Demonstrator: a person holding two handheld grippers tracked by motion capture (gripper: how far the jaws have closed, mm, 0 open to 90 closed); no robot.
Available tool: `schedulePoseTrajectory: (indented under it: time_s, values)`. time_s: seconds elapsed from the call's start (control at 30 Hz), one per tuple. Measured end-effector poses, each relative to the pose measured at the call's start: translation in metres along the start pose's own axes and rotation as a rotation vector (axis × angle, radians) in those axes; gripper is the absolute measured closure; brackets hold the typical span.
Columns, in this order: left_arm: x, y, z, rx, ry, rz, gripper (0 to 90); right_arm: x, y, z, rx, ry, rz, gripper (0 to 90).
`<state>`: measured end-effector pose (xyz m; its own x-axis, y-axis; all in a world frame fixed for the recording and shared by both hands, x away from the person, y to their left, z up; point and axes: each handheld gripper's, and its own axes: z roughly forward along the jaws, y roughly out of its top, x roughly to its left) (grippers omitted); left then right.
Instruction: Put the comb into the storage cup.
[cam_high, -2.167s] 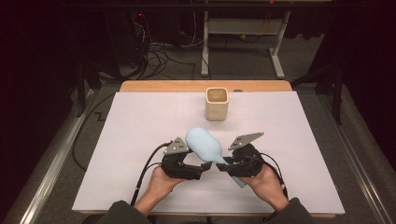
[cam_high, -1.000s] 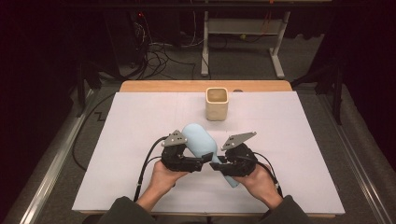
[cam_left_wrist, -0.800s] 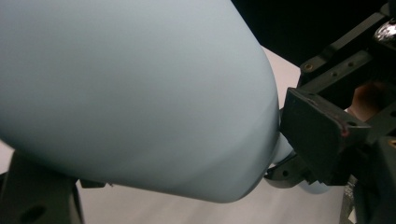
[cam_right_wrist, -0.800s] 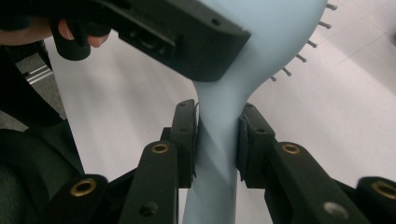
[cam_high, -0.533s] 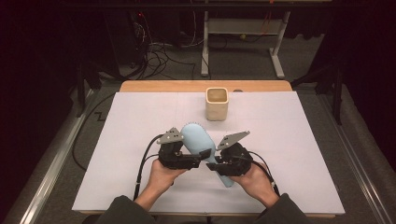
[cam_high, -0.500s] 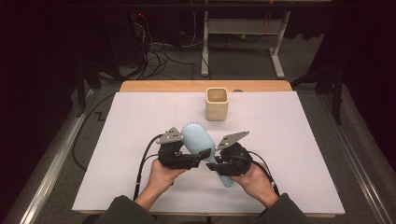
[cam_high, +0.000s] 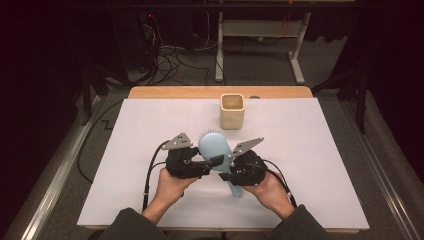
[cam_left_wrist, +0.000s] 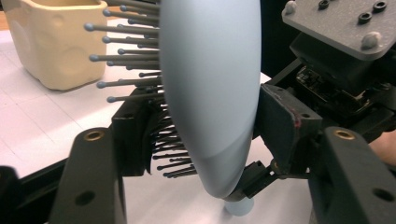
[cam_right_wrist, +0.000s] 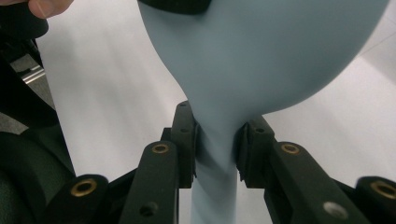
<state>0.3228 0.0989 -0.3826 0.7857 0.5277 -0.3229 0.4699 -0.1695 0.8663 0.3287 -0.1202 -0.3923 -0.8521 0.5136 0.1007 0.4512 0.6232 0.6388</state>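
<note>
A pale blue hairbrush (cam_high: 214, 146) is held above the white table cover (cam_high: 310, 150), its bristles facing left. In the right gripper view, my right gripper (cam_right_wrist: 215, 149) is shut on the brush's narrow neck (cam_right_wrist: 215, 140), just below the head (cam_right_wrist: 261, 51). My left gripper (cam_high: 212, 162) comes in from the left, and its jaws have just been closing around the head. In the left gripper view, one pad (cam_left_wrist: 135, 135) sits in the bristles. The other pad (cam_left_wrist: 285, 126) lies against the smooth back of the brush (cam_left_wrist: 210, 93). The handle's end (cam_high: 236, 191) pokes out below the right hand.
A cream square cup (cam_high: 232, 111) stands upright on the table cover behind the brush, and it is also in the left gripper view (cam_left_wrist: 51, 42). Cables trail from both grippers toward the front edge. Beyond the table are a dark floor, cords and a metal stand.
Both hands and the brush have drifted slightly left. The left gripper's jaws, wide beside the brush head a second ago, have drawn in onto it. The right grip is unchanged.
</note>
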Motion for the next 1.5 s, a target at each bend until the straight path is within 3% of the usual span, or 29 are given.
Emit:
schedulePoseTrajectory:
  time_s: [0.33,0.63,0.73,0.83,1.03,1.5]
  values:
    - [0.002,0.004,-0.006,0.014,-0.028,-0.053,50.7,-0.002,0.001,0.004,-0.017,0.037,0.016,71.4]
    - [-0.002,0.010,-0.009,0.029,-0.025,-0.037,54.4,-0.002,0.001,0.004,-0.045,0.037,0.013,69.4]
    - [-0.003,0.011,-0.008,0.038,-0.012,-0.026,54.6,-0.003,0.001,0.002,-0.066,0.041,0.020,62.5]
    - [-0.003,0.011,-0.008,0.036,-0.012,-0.029,54.7,-0.003,0.000,0.000,-0.092,0.033,0.029,52.7]
    - [0.000,0.013,-0.011,0.026,0.003,-0.034,54.7,-0.005,-0.007,-0.005,-0.157,-0.008,0.023,41.8]
    - [0.010,0.018,-0.018,0.013,0.046,-0.047,54.6,-0.018,-0.034,-0.029,-0.252,-0.087,0.045,35.4]
